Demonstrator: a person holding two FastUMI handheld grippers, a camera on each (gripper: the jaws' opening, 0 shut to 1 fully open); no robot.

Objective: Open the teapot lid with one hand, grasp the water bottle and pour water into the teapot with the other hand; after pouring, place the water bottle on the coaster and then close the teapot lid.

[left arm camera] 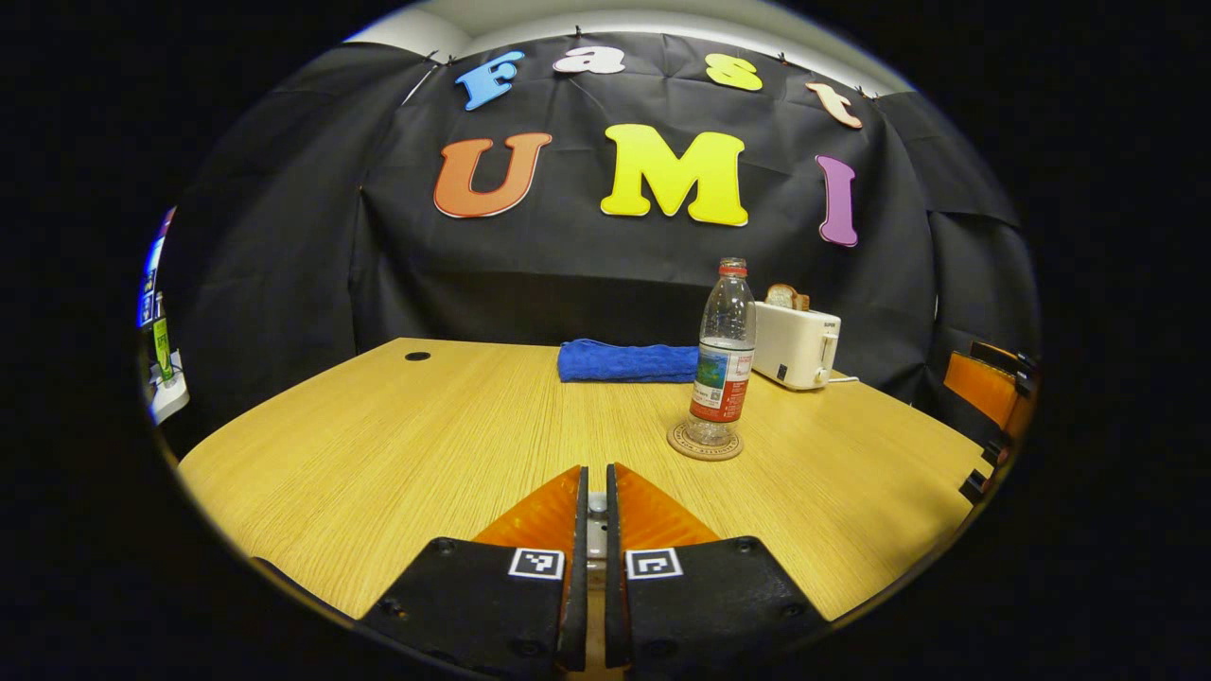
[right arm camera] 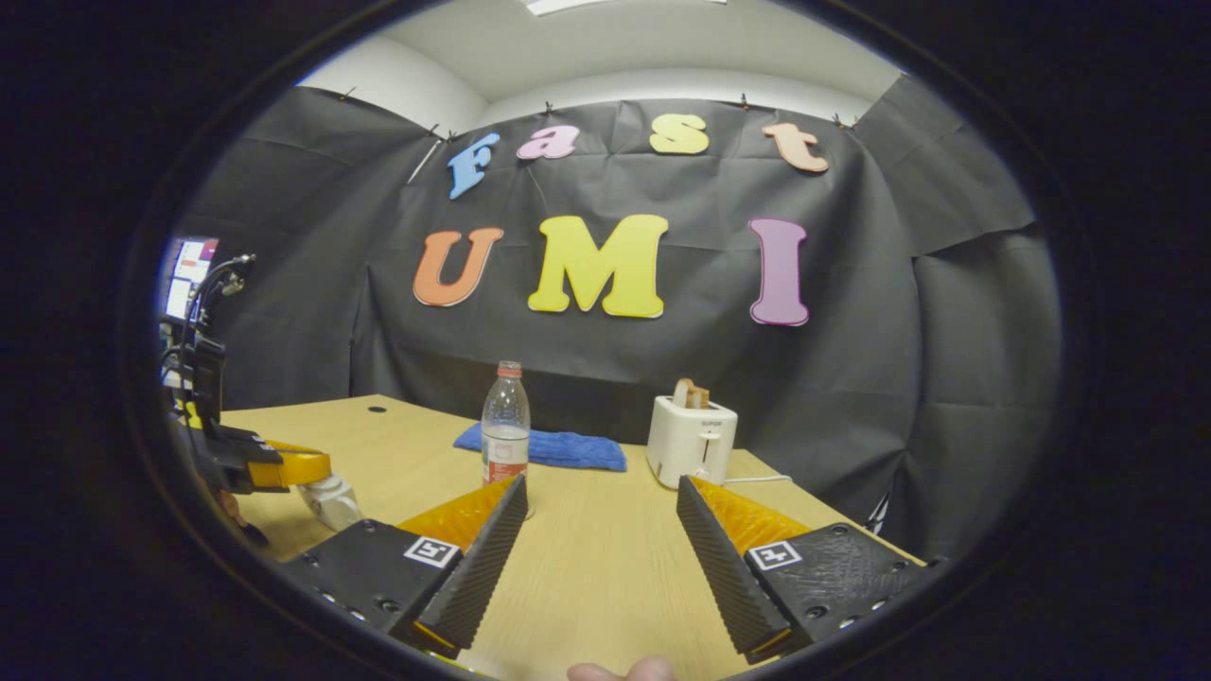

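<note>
Left gripper [left arm camera: 596, 530] pinched nearly closed, perhaps on the lid knob [left arm camera: 596, 518]; right gripper [right arm camera: 598, 530] spread wide, empty. Water bottle [left arm camera: 724, 355] upright on coaster [left arm camera: 705, 443]. Pouring seemingly done; lid closing apparently left.

1. In the left gripper view, the left gripper's [left arm camera: 596, 482] nearly closed fingers are hiding a small pale object [left arm camera: 596, 530] between them; what it is cannot be told.
2. In the right gripper view, a white rounded object [right arm camera: 331, 499] is sitting partly behind the right gripper's near finger [right arm camera: 473, 558].
3. The clear plastic water bottle's [right arm camera: 505, 421] base is being covered by that finger.
</note>
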